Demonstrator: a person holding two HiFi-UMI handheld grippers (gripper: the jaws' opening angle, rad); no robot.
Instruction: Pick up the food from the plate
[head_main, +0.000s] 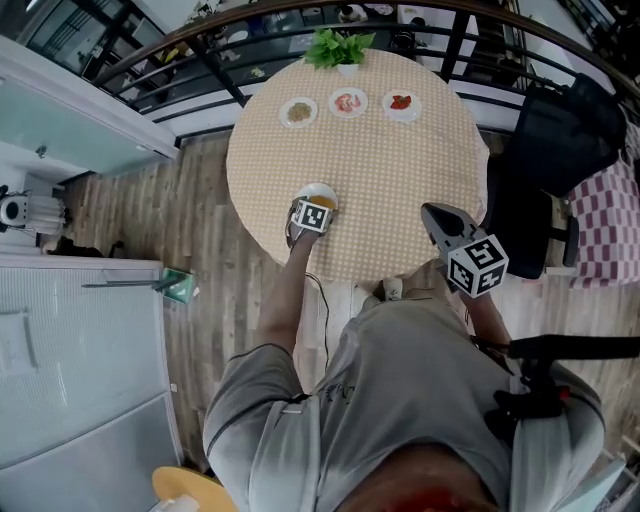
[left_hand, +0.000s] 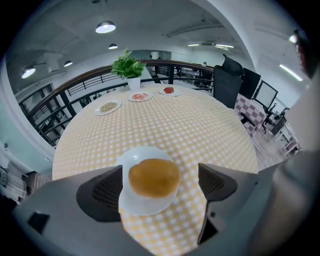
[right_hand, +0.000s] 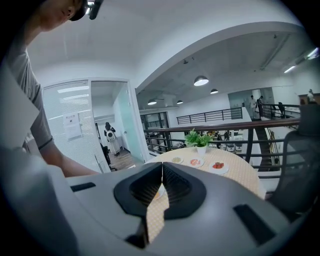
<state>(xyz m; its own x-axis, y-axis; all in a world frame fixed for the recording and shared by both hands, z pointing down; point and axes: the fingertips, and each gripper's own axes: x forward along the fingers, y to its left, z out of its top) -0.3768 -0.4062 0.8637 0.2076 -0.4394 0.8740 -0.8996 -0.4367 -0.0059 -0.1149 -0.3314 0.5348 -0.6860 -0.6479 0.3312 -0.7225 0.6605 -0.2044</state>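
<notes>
**Bun sits between spread jaws, and the plate may get caught in the grip**

The bun (left_hand: 154, 177), round and golden-brown, lies on a white plate (left_hand: 140, 154). In the head view that plate stands close to the near edge of the round checked table (left_hand: 200, 125). The left gripper (left_hand: 160, 182) has its jaws spread wide on either side of the bun, with a gap showing on both sides and nothing pinched yet. In the left gripper view the left jaw overlaps the plate's rim; I cannot tell whether it touches the rim or hangs above it.

That overlap looks like the main hazard. If the jaws close at this height, one pad may catch the rim instead of the food and tip the plate or push it sideways. So near the table edge, there is little room for that. The bun itself is smooth and domed. A squeeze placed high on its curve could send it rolling off the plate, while a hard squeeze would likely crush it if it is soft.

The right gripper (right_hand: 161, 187) is held off the table on the person's right, with its jaws pressed together on nothing, so it is in no position to steady the plate. The three small plates (left_hand: 140, 96) and the potted plant (left_hand: 129, 67) stand well apart on the far side — out of harm's way.
</notes>
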